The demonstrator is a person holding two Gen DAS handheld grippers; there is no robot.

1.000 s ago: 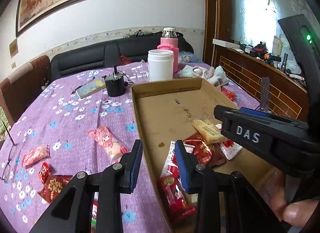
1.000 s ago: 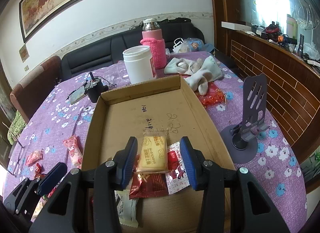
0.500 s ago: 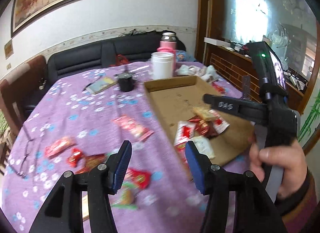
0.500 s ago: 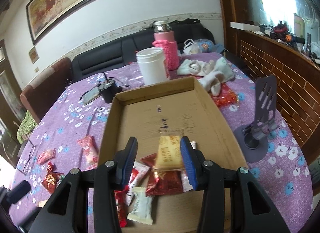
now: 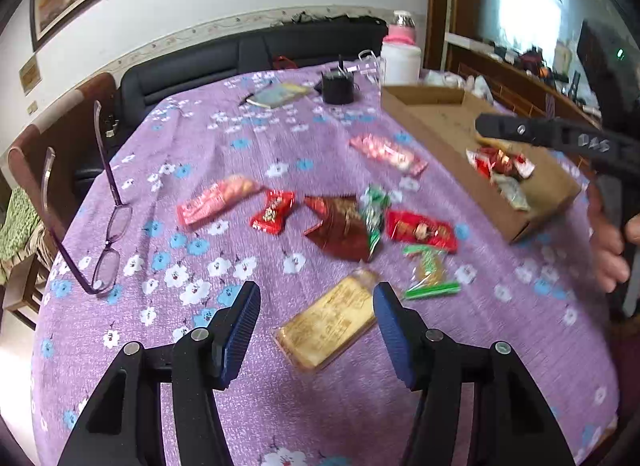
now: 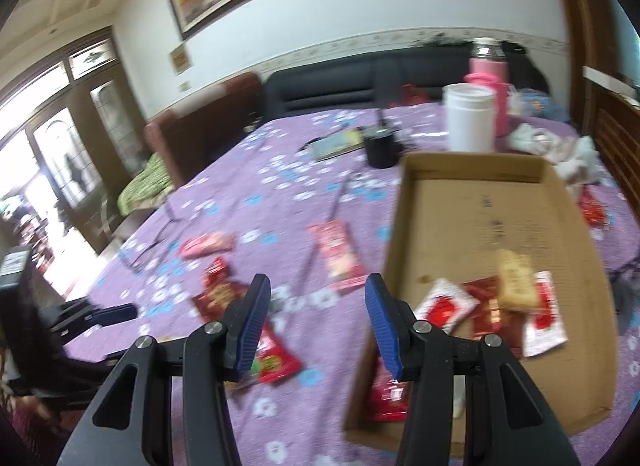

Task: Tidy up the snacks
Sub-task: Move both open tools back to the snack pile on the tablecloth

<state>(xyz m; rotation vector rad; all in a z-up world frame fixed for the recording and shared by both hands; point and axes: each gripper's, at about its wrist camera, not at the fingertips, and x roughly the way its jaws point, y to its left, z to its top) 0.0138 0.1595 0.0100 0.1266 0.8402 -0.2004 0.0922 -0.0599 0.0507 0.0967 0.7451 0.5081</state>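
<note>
Far left of the left gripper (image 5: 316,330): purple-framed glasses (image 5: 108,221), thin plastic, arms up.

Ahead-left of it: pink wrapper (image 5: 218,197), puffy, glossy; small red candy pack (image 5: 273,211), crinkled foil.

Between the jaws of the left gripper, lying flat on the purple flowered tablecloth (image 5: 240,145): flat golden biscuit pack (image 5: 328,326), oblong, clear film. Jaws half wide and opening, pads clear of the pack. Gripper swung off the box since a second ago, then nearly shut; next pick lined up, by the look of it.

Ahead: dark red foil bag (image 5: 340,225), creased; green-striped sweets (image 5: 428,274); red pack (image 5: 420,227); long pink bar (image 5: 386,153).

Far right: shallow cardboard box (image 5: 440,121), matte, with several snacks piled at the near end.

Right gripper (image 6: 316,322): turned from over the box toward the loose snacks on the cloth; jaws fairly narrow, opening, nothing between them. Beyond its tips: long pink bar (image 6: 336,258). Just right: cardboard box (image 6: 560,225), holding a yellow biscuit pack (image 6: 516,282) atop red-and-white sachets (image 6: 444,306).

Sorting partly done; at least eight packs loose.
</note>
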